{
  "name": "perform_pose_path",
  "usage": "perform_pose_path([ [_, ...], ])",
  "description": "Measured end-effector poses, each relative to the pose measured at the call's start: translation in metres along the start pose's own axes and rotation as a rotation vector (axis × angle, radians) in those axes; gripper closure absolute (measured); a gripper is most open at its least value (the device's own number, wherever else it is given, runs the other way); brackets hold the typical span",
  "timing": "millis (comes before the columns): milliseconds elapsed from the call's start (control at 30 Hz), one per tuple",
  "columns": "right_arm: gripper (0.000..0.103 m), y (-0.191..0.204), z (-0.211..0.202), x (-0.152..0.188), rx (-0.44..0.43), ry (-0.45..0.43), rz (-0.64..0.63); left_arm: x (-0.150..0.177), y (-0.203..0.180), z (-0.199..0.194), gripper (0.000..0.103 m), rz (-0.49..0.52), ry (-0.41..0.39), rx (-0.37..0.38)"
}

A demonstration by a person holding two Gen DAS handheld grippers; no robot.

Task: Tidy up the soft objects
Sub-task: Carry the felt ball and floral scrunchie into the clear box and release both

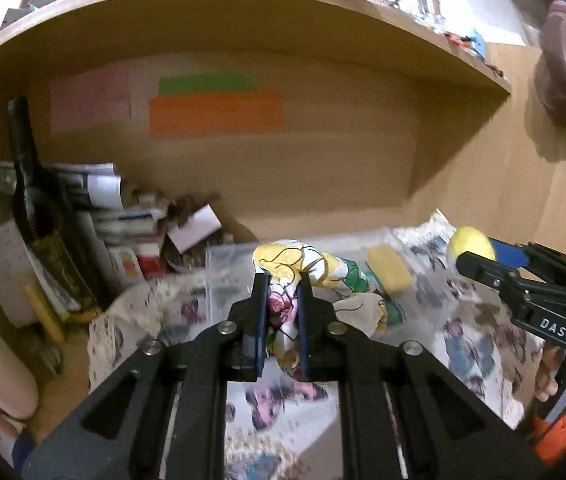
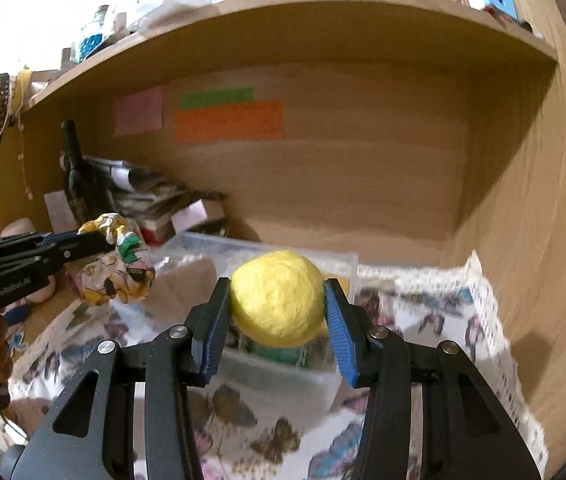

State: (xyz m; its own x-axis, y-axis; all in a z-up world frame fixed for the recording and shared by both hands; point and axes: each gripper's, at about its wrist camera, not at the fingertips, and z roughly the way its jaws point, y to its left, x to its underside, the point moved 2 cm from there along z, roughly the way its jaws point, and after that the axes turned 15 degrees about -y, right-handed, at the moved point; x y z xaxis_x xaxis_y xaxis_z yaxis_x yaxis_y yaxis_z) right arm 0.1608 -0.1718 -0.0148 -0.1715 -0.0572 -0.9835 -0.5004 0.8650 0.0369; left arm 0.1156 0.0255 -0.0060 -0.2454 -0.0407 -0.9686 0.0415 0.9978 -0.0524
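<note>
My left gripper [image 1: 282, 280] is shut on a crumpled floral cloth [image 1: 315, 276], white with yellow, green and pink print, held above a clear plastic box [image 1: 227, 276]. It shows at the left of the right wrist view [image 2: 97, 240], the cloth [image 2: 119, 268] hanging from it. My right gripper [image 2: 277, 292] is shut on a yellow felt ball [image 2: 277, 298] above the clear box [image 2: 283, 364]. In the left wrist view the right gripper [image 1: 483, 258] holds the ball [image 1: 469, 242] at the right. A yellow sponge [image 1: 389, 272] lies by the box.
A butterfly-print cloth [image 2: 443, 320] covers the desk under a wooden shelf [image 1: 243, 8]. A dark bottle [image 1: 39, 216], papers and small boxes [image 1: 135, 220] crowd the back left corner. Coloured notes [image 1: 215, 112] stick to the back wall. A wooden side panel [image 2: 543, 220] stands at the right.
</note>
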Motion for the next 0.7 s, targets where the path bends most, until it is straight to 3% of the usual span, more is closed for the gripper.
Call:
perform_pose_path([
  [300,0.061,0.006,0.037,-0.016,-0.014,0.007,-0.022,-0.013,0.013,0.04,0.091,-0.023,-0.035,-0.057],
  [500,0.061,0.011,0.071,-0.002,-0.021,0.083,-0.048,0.002,0.014,0.077,0.091,0.008,0.019,-0.085],
  [700,0.061,0.009,0.104,0.022,-0.022,0.188,-0.047,0.024,0.017,0.106,0.091,0.0,0.104,-0.064],
])
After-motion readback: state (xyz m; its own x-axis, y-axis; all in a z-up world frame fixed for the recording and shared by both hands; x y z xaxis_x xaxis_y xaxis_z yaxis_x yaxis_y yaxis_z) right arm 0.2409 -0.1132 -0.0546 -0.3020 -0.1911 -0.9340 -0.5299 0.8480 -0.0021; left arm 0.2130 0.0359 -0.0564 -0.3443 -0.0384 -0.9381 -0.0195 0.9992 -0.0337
